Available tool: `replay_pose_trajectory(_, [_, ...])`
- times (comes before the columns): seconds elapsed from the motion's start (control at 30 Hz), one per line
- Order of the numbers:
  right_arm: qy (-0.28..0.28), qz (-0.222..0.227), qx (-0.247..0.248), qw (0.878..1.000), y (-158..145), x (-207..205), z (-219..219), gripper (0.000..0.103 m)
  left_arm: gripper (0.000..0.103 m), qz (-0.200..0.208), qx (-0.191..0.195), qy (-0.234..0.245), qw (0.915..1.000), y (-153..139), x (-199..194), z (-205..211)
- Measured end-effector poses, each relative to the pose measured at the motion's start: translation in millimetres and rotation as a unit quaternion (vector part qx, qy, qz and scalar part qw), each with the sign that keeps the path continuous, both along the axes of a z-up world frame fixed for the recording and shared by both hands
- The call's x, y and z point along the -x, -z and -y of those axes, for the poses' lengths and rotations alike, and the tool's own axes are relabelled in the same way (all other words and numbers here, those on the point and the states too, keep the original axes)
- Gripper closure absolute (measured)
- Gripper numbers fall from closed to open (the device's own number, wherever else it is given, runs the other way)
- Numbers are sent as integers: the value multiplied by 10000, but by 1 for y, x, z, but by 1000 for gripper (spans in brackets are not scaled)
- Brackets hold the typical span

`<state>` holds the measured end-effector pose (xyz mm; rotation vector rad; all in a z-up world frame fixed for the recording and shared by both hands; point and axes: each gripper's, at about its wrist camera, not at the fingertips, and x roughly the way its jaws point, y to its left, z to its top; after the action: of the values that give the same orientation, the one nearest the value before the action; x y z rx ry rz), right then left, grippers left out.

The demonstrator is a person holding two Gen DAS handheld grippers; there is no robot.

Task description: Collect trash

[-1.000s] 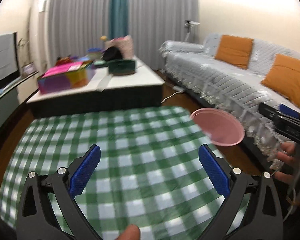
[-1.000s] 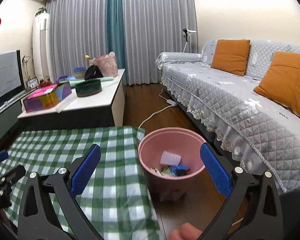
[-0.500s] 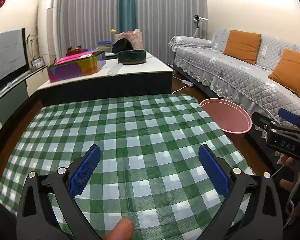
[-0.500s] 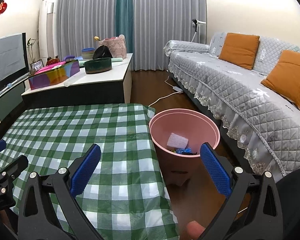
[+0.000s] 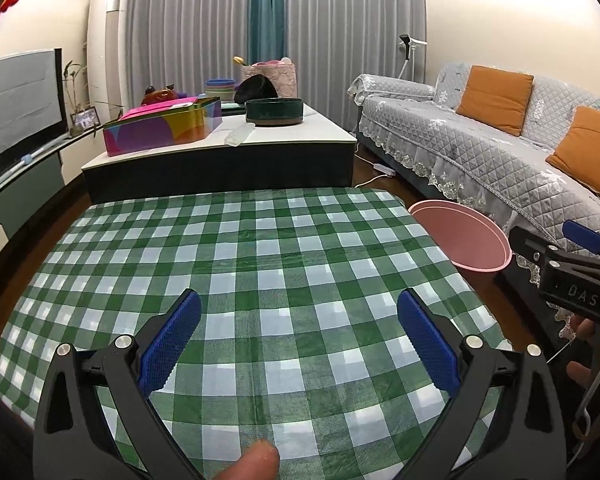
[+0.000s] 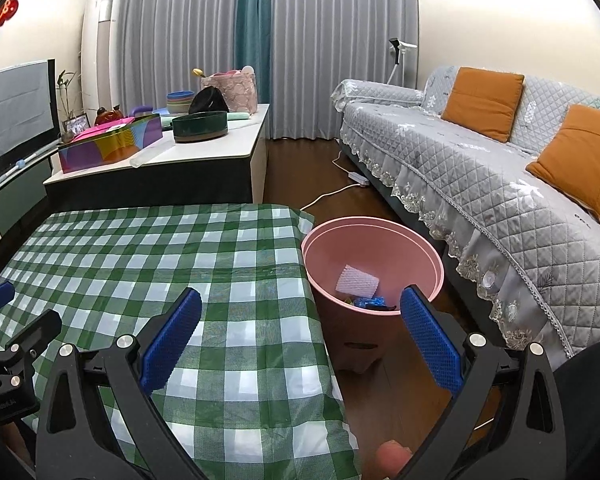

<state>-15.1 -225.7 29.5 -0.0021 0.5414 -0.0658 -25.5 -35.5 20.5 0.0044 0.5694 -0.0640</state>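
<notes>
From the left wrist camera we see our left hand-held gripper (image 5: 298, 322) with its blue pads spread wide and nothing between them, held over the table (image 5: 260, 280), which is covered by a green and white checked cloth. A fingertip (image 5: 256, 458) shows at the bottom edge. Just past the table's right side stands the pink bin (image 5: 460, 236) on the wooden floor, between the table and the grey sofa (image 5: 480, 160) with its orange cushions (image 5: 496, 98). Our right hand-held gripper (image 5: 572, 264) enters from the right edge, seen side-on near the bin, with fingers of the hand below it. Beyond the table is a low cabinet (image 5: 220, 152) carrying a colourful box (image 5: 162, 126) and a dark green round dish (image 5: 274, 111). From the right wrist camera we see our right hand-held gripper (image 6: 300, 320) also spread wide and holding nothing, placed over the table's (image 6: 160, 264) right edge, its right pad in front of the pink bin's (image 6: 432, 264) rim. Inside the bin lie the pieces of trash: a white textured scrap (image 6: 357, 280), a blue wrapper (image 6: 370, 301) and something dark beside it that we cannot make out. The bin stands just beside the hanging cloth. Part of our left hand-held gripper (image 6: 4, 320) shows at the left edge above the cloth. A white cable (image 6: 332, 196) runs across the floor behind the bin towards the sofa (image 6: 480, 184).
</notes>
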Motion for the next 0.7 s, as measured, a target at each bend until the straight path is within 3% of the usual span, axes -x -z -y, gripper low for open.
replay_pose_trajectory(0.7, [-27, -46, 7, 10000, 2, -2, -4, 5, 8, 3, -17, -73, 10000, 4, -2, 0])
